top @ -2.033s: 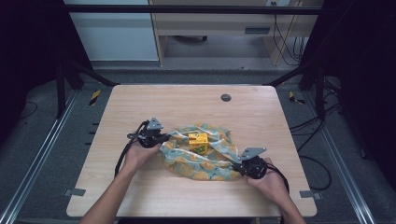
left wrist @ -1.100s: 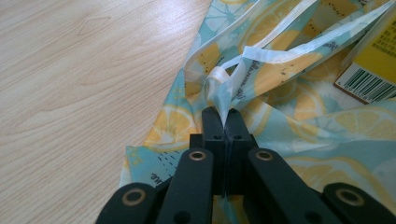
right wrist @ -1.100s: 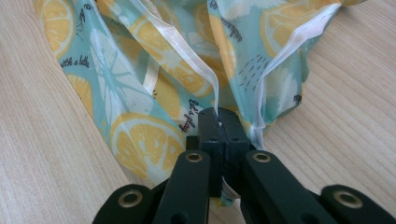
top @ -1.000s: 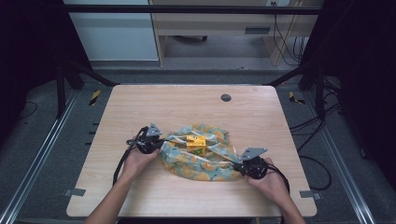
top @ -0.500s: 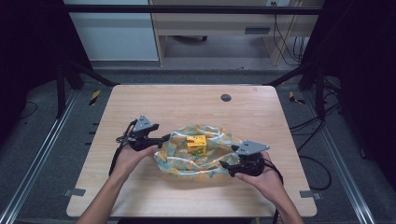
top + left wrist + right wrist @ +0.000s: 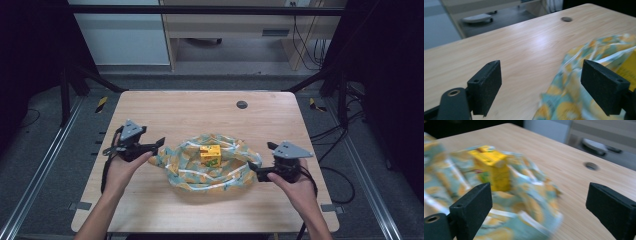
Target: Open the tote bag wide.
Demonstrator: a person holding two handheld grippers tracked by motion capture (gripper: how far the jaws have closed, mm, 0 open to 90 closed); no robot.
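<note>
Table point(image 6: 165, 112): light wood-grain top with rounded corners, standing on a grey floor, with a small dark round grommet point(image 6: 242, 104) set near its far edge, right of centre. Lying directly on it, at about the middle and slightly toward the near side: one crumpled bag point(image 6: 190, 167) printed in teal, orange and white, spread loosely and open. A yellow carton point(image 6: 210, 155) stands upright amid the bag's folds.

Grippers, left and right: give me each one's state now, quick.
Left gripper: open, holding nothing, beside the patterned bag.
Right gripper: open, holding nothing, at the bag's other side.
</note>
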